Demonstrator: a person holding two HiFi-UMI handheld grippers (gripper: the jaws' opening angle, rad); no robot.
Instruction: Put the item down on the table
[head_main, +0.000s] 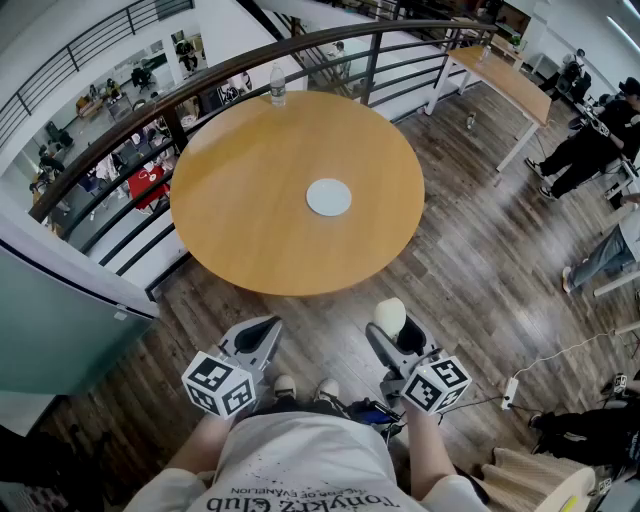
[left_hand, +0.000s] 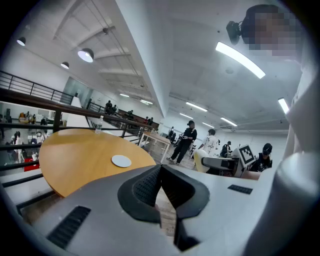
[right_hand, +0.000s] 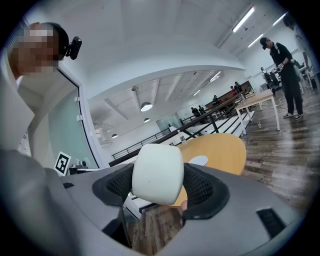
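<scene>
1. Your right claw (head_main: 395, 336) is spread wide and clamped on the white item (head_main: 390, 314), with one ribbed pad on each flank.
2. The white item is in the air at the claw's tips, over the wooden floor (head_main: 480, 280) and short of the near rim of the round surface (head_main: 250, 225). It does not touch the surface.
3. Your left claw (head_main: 262, 336) is pressed closed with nothing between its jaws. It hangs level with the right one, also short of the surface.
4. The item is a pale, smooth block with rounded corners, and it fills most of the claw's span. It looks light. The pads leave no visible dent, so you cannot tell whether it is soft or stiff.
5. Its skin looks slick, so it may slip or roll if your grip shifts. Keep the pads on the two broad flanks near the middle, where they sit now, not on the curved corners.
6. The surface is bare apart from a white disc (head_main: 329, 197) at its centre and a bottle (head_main: 278, 86) at the far rim, so there is plenty of open wood to set it on.
</scene>
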